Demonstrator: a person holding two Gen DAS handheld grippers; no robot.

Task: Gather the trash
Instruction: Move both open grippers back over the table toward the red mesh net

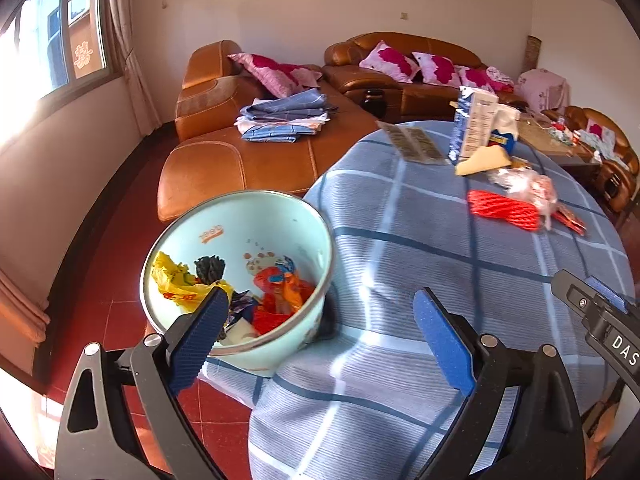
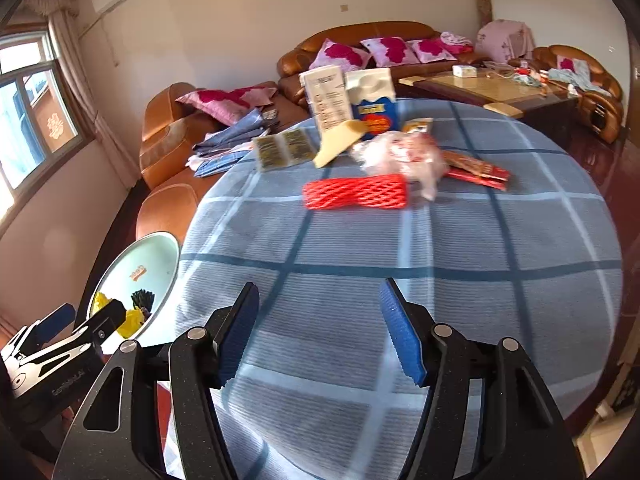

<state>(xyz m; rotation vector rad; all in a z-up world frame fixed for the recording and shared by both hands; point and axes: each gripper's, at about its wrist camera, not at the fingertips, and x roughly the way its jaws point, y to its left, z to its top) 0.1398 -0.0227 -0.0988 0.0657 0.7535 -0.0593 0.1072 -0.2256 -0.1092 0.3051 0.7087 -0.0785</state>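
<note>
A pale green bin (image 1: 280, 216) stands at the table's left edge and holds yellow, red and black wrappers (image 1: 276, 300); its rim also shows in the right wrist view (image 2: 168, 248). My left gripper (image 1: 324, 320) is open and empty, its left finger over the bin's rim. My right gripper (image 2: 320, 328) is open and empty above the blue checked tablecloth (image 2: 440, 260). Further on lie a red foam net (image 2: 356, 192), a crumpled clear plastic bag (image 2: 404, 156), a red wrapper (image 2: 476, 170), a yellow card (image 2: 336, 142) and a blue carton (image 2: 376, 112).
A white leaflet box (image 2: 326, 98) and a flat dark packet (image 2: 282, 148) sit at the table's far edge. Brown leather sofas (image 1: 248, 152) with pink pillows and folded cloth stand behind. A glass coffee table (image 2: 488, 88) is at the far right. The floor is red tile.
</note>
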